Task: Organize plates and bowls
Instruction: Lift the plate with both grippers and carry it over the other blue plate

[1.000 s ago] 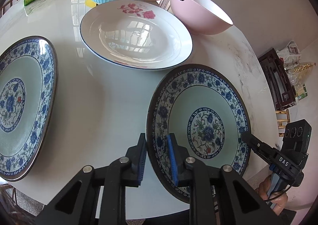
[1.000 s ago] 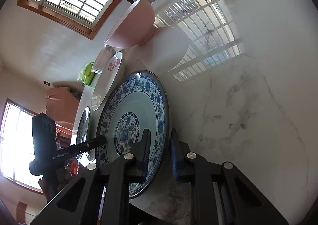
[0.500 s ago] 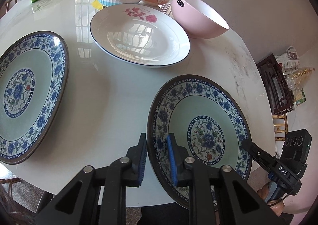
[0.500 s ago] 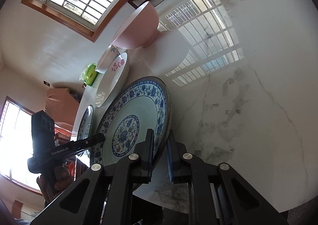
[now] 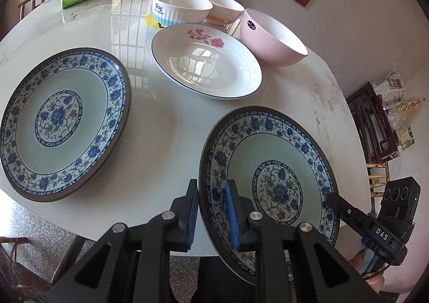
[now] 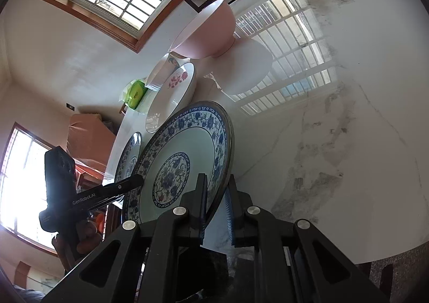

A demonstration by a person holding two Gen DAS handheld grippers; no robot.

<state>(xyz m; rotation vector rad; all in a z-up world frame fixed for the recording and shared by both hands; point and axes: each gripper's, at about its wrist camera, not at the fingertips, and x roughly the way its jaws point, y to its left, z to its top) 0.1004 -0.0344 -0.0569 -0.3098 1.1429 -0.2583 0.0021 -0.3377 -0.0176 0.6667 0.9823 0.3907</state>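
While both grippers pinch blue-patterned plate (image 5: 270, 166) rim, table edge (image 5: 134, 233) below

Blue-floral plate (image 5: 270, 166) sits tilted, its rim caught between the pads of both the left gripper (image 5: 211, 212) and right gripper (image 6: 215, 201). Its twin (image 5: 61, 120) lies flat off to the left gripper's left; ahead wait the rose plate (image 5: 206, 62), pink bowl (image 5: 270, 37) and two white bowls (image 5: 182, 9).
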